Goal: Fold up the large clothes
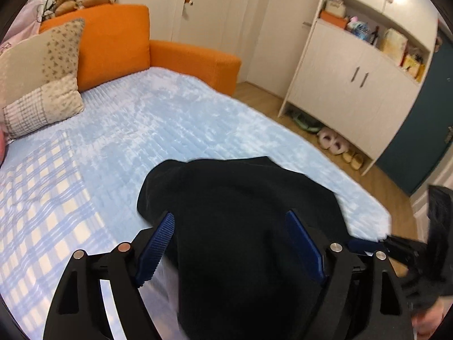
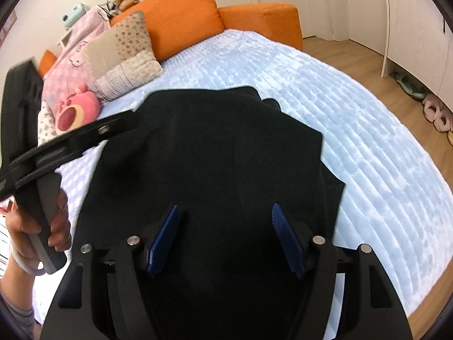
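A black garment (image 1: 240, 212) lies bunched on the light blue bed cover (image 1: 170, 130). My left gripper (image 1: 230, 214) hovers over its near part, jaws wide and open. Cloth runs up between the blue pads (image 1: 155, 243), and a strip of bed cover shows beside the left pad. My right gripper (image 2: 225, 206) is over the same black garment (image 2: 212, 141), also open. The ribbed faces of its pads (image 2: 164, 240) are bare. One finger of the left gripper (image 2: 113, 126) reaches the garment's left edge, with a hand (image 2: 56, 226) on its handle.
An orange sofa back (image 1: 113, 42) and a patchwork cushion (image 1: 42, 79) stand at the bed's head. A pink plush (image 2: 76, 110) lies at the left. A white cabinet (image 1: 354, 85) with slippers (image 1: 331, 141) beneath it borders the wood floor (image 1: 263, 99) on the right.
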Action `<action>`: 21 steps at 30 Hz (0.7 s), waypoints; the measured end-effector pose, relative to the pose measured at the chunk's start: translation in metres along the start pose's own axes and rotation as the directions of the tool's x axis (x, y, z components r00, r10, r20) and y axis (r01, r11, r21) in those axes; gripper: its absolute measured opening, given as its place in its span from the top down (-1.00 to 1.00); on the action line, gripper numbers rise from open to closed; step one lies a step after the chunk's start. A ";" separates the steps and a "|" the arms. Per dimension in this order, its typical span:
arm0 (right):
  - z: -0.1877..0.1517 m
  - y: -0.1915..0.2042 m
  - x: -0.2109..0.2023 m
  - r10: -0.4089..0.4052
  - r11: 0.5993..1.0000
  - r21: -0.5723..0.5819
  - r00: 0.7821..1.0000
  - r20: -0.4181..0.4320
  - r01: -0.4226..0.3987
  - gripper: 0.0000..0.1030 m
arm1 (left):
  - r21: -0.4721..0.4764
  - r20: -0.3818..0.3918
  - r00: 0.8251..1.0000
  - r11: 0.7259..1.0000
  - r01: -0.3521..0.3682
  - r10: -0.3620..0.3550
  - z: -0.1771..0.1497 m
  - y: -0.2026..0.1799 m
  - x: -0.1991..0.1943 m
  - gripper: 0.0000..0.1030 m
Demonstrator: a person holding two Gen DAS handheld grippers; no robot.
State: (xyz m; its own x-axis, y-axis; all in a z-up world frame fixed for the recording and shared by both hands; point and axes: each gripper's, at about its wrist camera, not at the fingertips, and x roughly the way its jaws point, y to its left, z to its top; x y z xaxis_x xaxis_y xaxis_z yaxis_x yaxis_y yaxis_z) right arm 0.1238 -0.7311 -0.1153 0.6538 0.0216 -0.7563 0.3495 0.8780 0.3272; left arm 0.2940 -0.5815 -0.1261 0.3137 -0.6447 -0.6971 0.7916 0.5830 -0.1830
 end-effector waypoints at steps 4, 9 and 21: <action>-0.026 0.013 -0.049 0.017 0.999 -0.035 0.997 0.079 -0.015 -0.31 | 0.014 0.042 0.999 1.000 -0.004 0.004 -0.037 -0.014 -0.047 -0.68; -0.062 0.020 -0.063 -0.015 0.998 -0.055 0.996 0.091 0.020 -0.31 | 0.029 -0.042 0.999 0.999 0.032 -0.031 -0.096 -0.023 -0.045 -0.68; -0.092 0.042 -0.023 -0.177 0.974 -0.118 0.974 0.139 0.194 -0.73 | -0.032 -0.024 0.999 0.999 -0.037 0.036 -0.125 -0.022 -0.030 -0.88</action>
State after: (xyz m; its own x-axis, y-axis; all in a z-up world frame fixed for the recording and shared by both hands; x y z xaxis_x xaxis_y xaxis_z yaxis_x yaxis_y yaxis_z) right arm 0.0616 -0.6506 -0.1369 0.6685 -0.2011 -0.7160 0.3883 0.9155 0.1054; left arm 0.2017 -0.5126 -0.1882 0.3294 -0.6109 -0.7200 0.7623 0.6219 -0.1790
